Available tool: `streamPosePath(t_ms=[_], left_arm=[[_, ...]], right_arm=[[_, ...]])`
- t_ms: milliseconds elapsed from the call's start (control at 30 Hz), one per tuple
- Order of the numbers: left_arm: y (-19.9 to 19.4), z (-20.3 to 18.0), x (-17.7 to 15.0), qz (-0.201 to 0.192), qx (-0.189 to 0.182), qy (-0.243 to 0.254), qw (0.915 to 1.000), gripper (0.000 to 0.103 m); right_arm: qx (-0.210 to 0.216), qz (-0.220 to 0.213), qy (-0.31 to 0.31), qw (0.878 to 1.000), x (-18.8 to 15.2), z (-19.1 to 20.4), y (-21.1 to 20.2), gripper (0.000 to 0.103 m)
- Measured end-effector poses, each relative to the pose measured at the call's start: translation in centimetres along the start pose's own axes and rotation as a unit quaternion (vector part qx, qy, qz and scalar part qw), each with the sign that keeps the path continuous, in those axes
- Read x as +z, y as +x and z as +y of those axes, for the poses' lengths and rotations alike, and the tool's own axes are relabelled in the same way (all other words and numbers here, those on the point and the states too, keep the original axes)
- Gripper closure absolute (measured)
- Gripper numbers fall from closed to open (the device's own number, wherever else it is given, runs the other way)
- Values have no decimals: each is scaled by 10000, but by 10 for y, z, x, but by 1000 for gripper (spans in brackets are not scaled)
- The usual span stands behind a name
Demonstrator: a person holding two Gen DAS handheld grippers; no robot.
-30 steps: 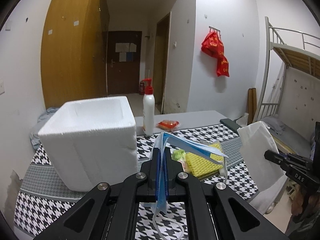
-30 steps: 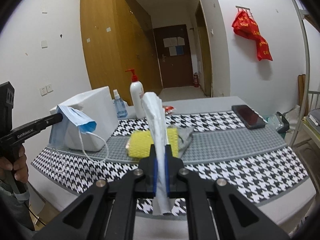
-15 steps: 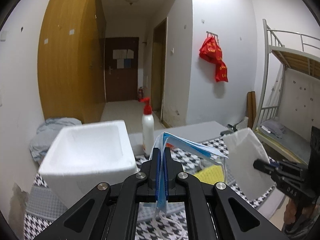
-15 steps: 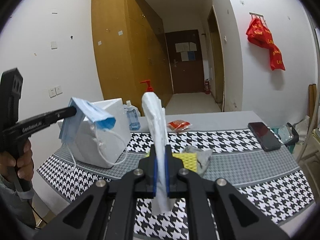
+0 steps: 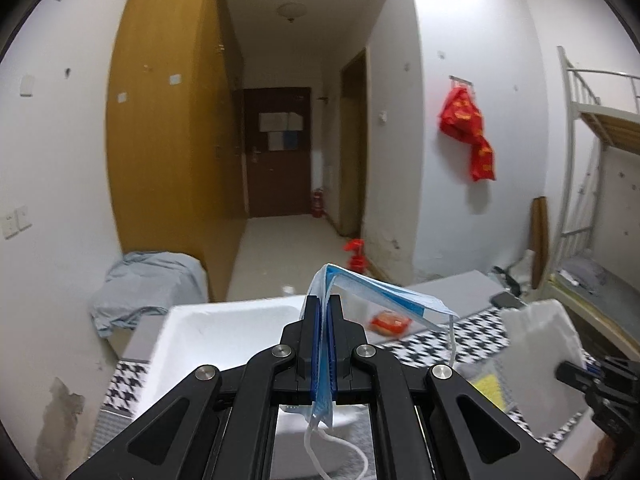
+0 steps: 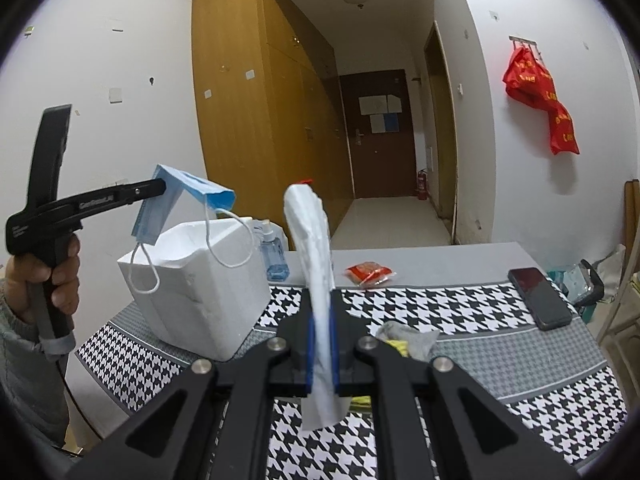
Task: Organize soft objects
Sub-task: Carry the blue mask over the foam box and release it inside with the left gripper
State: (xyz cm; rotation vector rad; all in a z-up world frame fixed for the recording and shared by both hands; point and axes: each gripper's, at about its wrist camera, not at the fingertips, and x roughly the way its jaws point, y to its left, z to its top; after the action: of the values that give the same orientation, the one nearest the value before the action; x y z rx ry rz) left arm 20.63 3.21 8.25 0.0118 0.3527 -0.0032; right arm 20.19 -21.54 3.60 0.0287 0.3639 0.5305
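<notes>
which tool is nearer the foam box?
Left. Left tool, pinching the blue face mask, hangs just above the foam box; right tool, holding white cloth, sits off beside it.

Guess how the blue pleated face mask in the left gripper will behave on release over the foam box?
Blue pleated face mask looks floppy: it folds over the left gripper, and its ear loops dangle. Probably very light, so it may flutter. The loops might snag the white foam box rim.

houndstooth table point(image 6: 460, 312), foam box point(image 6: 200, 300), phone point(image 6: 538, 298)
</notes>
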Motion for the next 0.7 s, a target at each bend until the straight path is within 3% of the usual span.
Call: streamPosePath(t_ms=[200, 567, 633, 700], left_arm=[[15, 30, 3, 93, 449, -228, 9987, 99], [46, 58, -5, 457, 745, -472, 9951, 99], [48, 59, -6, 488, 767, -438, 9949, 97], [48, 61, -7, 498, 722, -421, 9953, 82]], right_arm=[[121, -6, -53, 9999, 2, 8, 7, 94], [162, 76, -89, 9998, 6, 11, 20, 94], [151, 96, -79, 9998, 7, 11, 21, 94], [131, 120, -80, 9998, 8, 11, 23, 94]])
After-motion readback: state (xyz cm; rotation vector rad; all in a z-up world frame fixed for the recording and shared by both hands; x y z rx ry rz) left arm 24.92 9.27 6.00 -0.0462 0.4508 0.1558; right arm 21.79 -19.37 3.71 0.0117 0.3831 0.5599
